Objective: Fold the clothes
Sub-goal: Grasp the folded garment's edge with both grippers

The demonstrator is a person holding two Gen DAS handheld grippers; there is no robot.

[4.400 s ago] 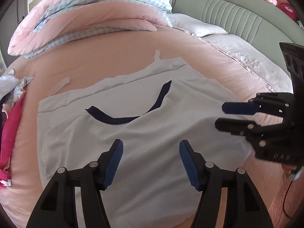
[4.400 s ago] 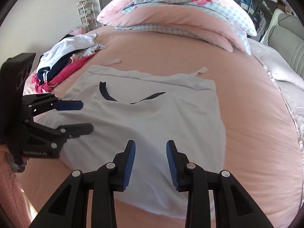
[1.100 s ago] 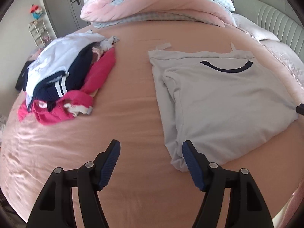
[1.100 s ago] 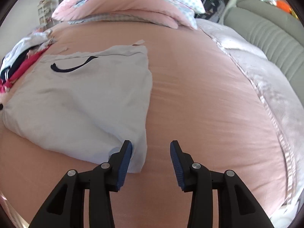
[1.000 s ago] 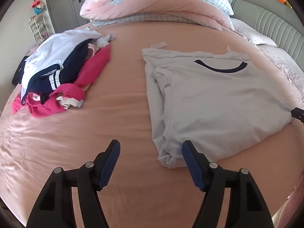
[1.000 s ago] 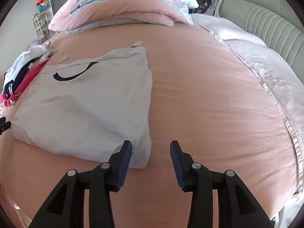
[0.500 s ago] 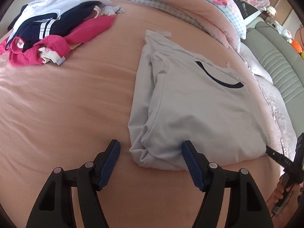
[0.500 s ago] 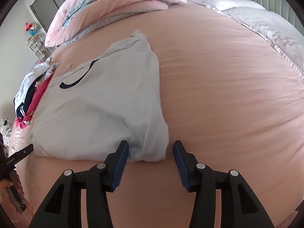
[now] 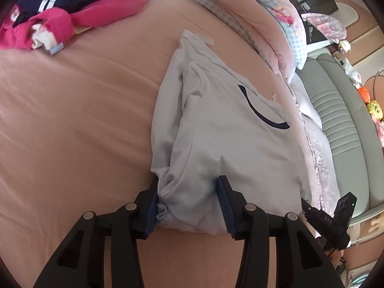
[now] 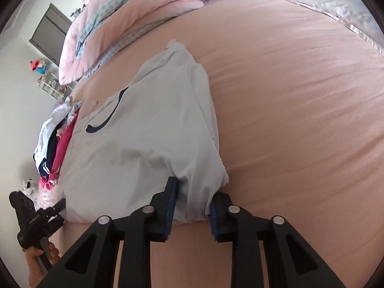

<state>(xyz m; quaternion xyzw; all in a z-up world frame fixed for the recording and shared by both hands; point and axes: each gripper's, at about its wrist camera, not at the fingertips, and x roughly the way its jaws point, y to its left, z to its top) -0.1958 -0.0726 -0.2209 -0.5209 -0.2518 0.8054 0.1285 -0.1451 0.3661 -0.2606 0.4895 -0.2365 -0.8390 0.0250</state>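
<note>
A pale grey T-shirt with a dark navy neckline lies partly folded on the pink bed. My left gripper is open, its jaws straddling the shirt's near left corner, with the cloth bunched between them. My right gripper is open too, its jaws around the shirt's near right corner. The shirt also fills the middle of the right wrist view. Each gripper shows at the edge of the other's view.
A heap of pink, navy and white clothes lies at the far left of the bed. A folded pink and blue quilt lies beyond the shirt. A grey headboard runs along the right.
Both grippers have moved forward and down onto the shirt's near corners. The jaws now straddle the cloth, and the near hem has bunched up a little.
</note>
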